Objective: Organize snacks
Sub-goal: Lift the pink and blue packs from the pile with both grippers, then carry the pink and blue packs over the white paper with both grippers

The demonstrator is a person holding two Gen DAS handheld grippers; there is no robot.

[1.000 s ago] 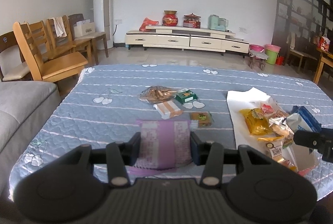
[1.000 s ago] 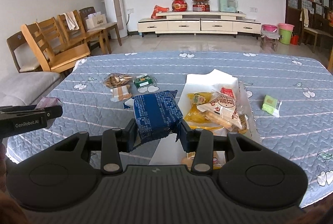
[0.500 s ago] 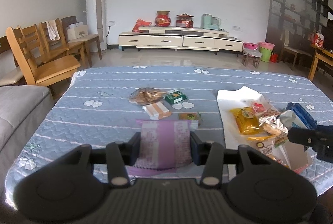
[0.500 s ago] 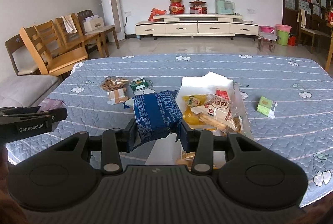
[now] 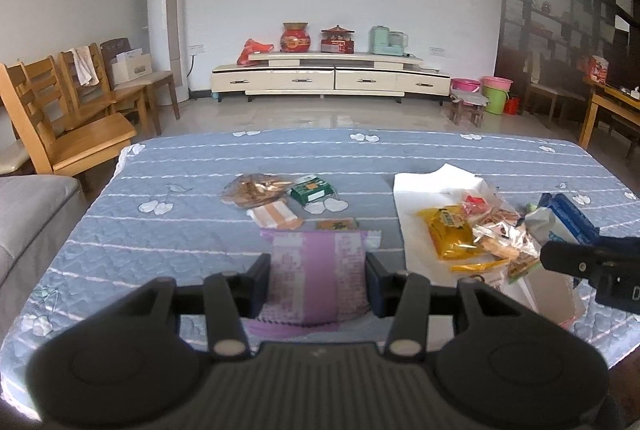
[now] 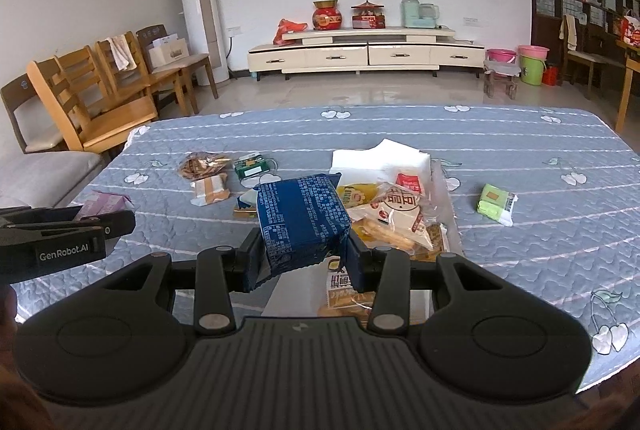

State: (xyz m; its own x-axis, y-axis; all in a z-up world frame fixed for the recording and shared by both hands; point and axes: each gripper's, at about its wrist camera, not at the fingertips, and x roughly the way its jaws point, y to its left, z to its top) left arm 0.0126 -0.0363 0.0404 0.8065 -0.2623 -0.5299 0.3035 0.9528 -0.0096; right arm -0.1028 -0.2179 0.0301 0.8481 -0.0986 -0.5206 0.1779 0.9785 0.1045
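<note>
Both packets have been raised slightly: purple packet (image 5: 318, 270) pinched by left gripper (image 5: 318, 284), blue packet (image 6: 302, 220) by right gripper (image 6: 304, 258); placement is pending.

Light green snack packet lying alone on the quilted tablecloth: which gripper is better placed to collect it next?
Right, probably. The light green snack packet lies on the right gripper's side, though that gripper holds the blue snack pack. The left gripper, gripping the purple snack pack, sits across the pile.
</note>
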